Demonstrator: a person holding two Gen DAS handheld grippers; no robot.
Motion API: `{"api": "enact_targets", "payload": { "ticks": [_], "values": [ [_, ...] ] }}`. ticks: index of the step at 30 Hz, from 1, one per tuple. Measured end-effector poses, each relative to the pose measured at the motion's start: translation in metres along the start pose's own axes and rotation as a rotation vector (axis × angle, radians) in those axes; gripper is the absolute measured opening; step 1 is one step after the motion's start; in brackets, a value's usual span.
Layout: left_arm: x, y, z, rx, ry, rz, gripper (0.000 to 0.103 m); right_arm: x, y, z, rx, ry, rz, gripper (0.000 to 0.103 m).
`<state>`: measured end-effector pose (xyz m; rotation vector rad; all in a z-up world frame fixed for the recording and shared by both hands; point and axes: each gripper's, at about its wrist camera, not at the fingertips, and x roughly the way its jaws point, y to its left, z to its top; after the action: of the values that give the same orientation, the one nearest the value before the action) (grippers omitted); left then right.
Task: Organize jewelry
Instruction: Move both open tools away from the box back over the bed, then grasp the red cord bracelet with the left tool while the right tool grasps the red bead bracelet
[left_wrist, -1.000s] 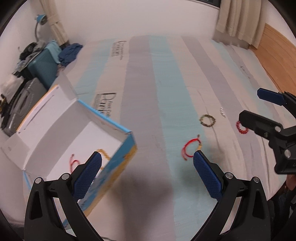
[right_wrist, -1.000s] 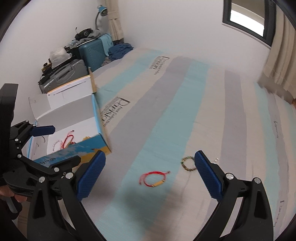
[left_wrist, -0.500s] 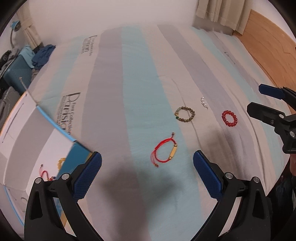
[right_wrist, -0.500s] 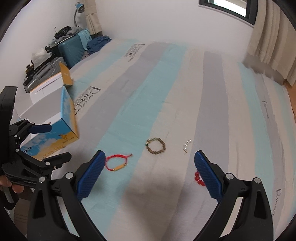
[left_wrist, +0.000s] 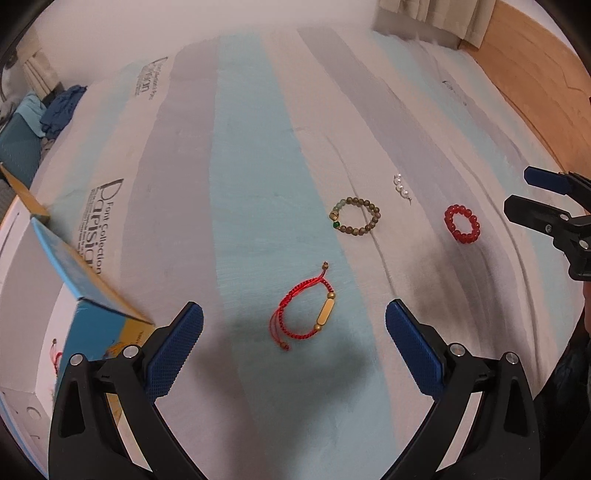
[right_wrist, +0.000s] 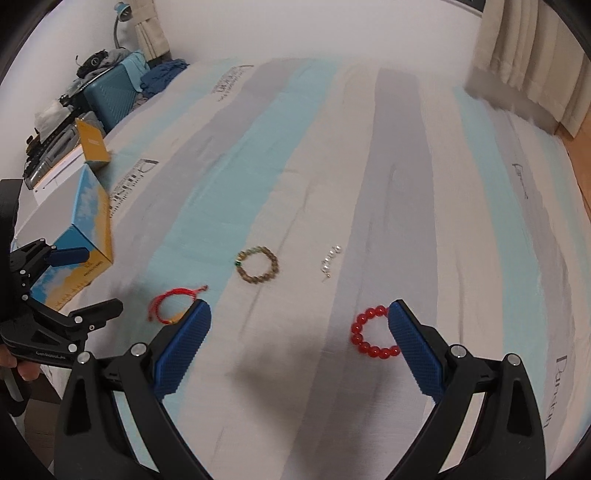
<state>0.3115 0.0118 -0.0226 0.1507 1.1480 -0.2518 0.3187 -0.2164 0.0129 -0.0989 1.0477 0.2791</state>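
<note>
Bracelets (left_wrist: 307, 314) loose on striped bedspread (left_wrist: 251, 155)

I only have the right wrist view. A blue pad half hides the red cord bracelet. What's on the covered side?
Observer: The cord bracelet carries a gold bar with a small bead at each end.
Operator: Anything inside the box?
Observer: Yes, a bit of red cord shows inside the box.
Operator: What is the left gripper aimed at?
Observer: The left gripper is wide open, with the cord bracelet lying between its fingers in its view, untouched.
</note>
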Motion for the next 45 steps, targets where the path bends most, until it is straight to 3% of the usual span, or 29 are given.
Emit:
{"api": "enact_targets", "payload": {
  "ticks": [15,27,45],
  "values": [
    [0.037,-0.009,-0.001,0.004,0.020,-0.027,0.094,0.039,-0.030,-0.014,0.030,0.036,-0.032,0.093],
    [0.063,0.000,-0.006,-0.011,0.051,-0.042,0.091,0.081,-0.053,-0.031,0.089,0.135,-0.025,0.089],
    [0.083,-0.004,-0.016,-0.014,0.105,-0.085,0.072,0.114,-0.058,-0.043,0.121,0.240,0.016,0.072]
  ]
}}
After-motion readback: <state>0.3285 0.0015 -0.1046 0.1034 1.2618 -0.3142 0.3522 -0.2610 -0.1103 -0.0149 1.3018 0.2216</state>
